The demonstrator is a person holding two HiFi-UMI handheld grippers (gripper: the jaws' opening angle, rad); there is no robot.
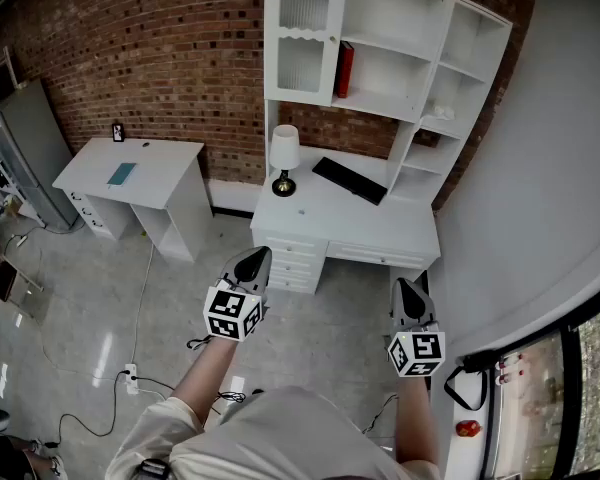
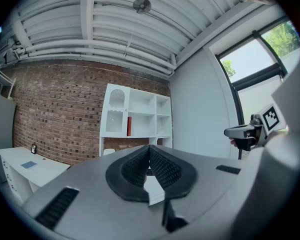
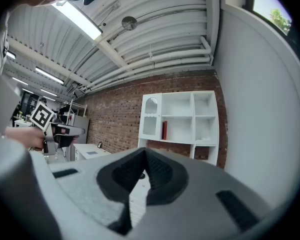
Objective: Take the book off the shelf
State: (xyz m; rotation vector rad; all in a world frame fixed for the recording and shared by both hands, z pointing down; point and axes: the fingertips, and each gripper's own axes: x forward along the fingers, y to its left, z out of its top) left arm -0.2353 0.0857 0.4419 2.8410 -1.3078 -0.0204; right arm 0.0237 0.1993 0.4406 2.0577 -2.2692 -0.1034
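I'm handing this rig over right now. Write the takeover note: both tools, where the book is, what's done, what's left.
Left tool: shut, empty, held level.
Right tool: shut, empty, held level.
Both are well short of the white desk.
Slim red book: upright in the white shelf unit, against its compartment's left wall.
Done: nothing; book untouched.
Left: approach, open a tool, grip the book, pull it out.

Red brick wall (image 1: 160,48) at twelve o'clock, white desk (image 1: 360,223) before it, small white table (image 1: 160,158) at ten, glossy grey floor (image 1: 80,298).
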